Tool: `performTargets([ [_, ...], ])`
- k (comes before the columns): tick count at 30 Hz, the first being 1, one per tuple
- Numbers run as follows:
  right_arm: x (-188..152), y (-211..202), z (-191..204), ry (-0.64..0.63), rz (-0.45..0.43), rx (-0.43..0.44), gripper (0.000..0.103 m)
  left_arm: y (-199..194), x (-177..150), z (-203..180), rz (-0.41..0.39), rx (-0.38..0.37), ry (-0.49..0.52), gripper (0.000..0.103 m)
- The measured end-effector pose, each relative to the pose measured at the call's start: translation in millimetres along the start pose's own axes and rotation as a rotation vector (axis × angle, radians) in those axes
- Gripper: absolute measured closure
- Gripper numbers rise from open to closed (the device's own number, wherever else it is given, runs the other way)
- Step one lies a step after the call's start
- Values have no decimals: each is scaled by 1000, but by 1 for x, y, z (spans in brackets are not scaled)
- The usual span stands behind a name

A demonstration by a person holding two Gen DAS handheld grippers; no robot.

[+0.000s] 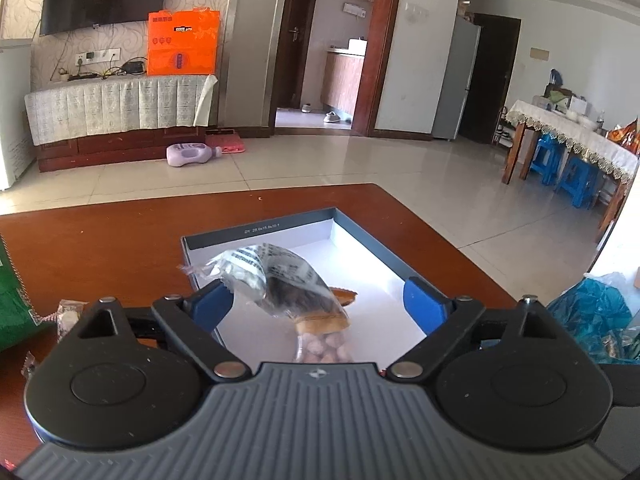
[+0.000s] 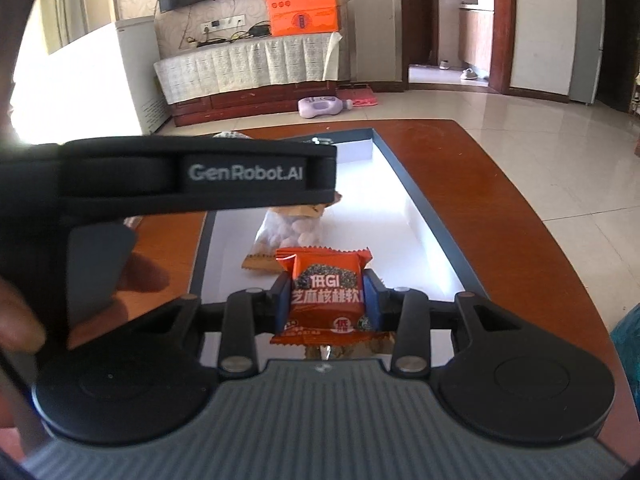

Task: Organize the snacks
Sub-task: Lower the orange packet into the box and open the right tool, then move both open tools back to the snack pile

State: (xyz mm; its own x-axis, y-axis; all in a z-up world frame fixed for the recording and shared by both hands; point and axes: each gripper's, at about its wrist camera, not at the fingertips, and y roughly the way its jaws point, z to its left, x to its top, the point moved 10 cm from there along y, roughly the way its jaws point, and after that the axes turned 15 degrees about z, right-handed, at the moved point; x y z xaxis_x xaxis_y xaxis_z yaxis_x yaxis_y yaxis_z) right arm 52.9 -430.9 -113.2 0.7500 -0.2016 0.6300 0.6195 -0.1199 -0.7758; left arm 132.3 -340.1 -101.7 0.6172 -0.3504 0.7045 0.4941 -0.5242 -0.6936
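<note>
A grey box (image 1: 256, 231) with a white inside lies open on the brown table. My left gripper (image 1: 318, 300) is open above it. A clear snack packet (image 1: 276, 276) hangs between its fingers, touching the left blue pad (image 1: 212, 304). A clear bag of pale nuts (image 1: 324, 350) lies in the box below; it also shows in the right wrist view (image 2: 294, 232). My right gripper (image 2: 327, 300) is shut on an orange snack packet (image 2: 326, 294) over the near end of the box (image 2: 404, 168). The left gripper's body (image 2: 200, 178) crosses the right view.
A green bag (image 1: 12, 300) and small wrapped snacks (image 1: 68, 314) lie on the table (image 1: 100, 240) at the left. A blue plastic bag (image 1: 592, 312) lies at the right. A TV cabinet, a purple bottle (image 1: 192, 154) on the floor and a dining table (image 1: 568, 132) stand beyond.
</note>
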Motion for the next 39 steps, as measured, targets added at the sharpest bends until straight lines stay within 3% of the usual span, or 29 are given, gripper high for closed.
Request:
performTargets([
  [4,-4,2,-4,-21,17,-49,49,-4,3,-8,-17,-30,8,7],
  [10,-1,-12,-15,12,-46,-33,48,-12,7,-25,-45,-69,31,5],
  [16,0,-20,-14,4,-79,-9,48,-29,4,-34,-73,-58,47,4],
  [39,-20,-49,-2,109,-109,10,47,-123,-72,36,-38,198,-47,4],
])
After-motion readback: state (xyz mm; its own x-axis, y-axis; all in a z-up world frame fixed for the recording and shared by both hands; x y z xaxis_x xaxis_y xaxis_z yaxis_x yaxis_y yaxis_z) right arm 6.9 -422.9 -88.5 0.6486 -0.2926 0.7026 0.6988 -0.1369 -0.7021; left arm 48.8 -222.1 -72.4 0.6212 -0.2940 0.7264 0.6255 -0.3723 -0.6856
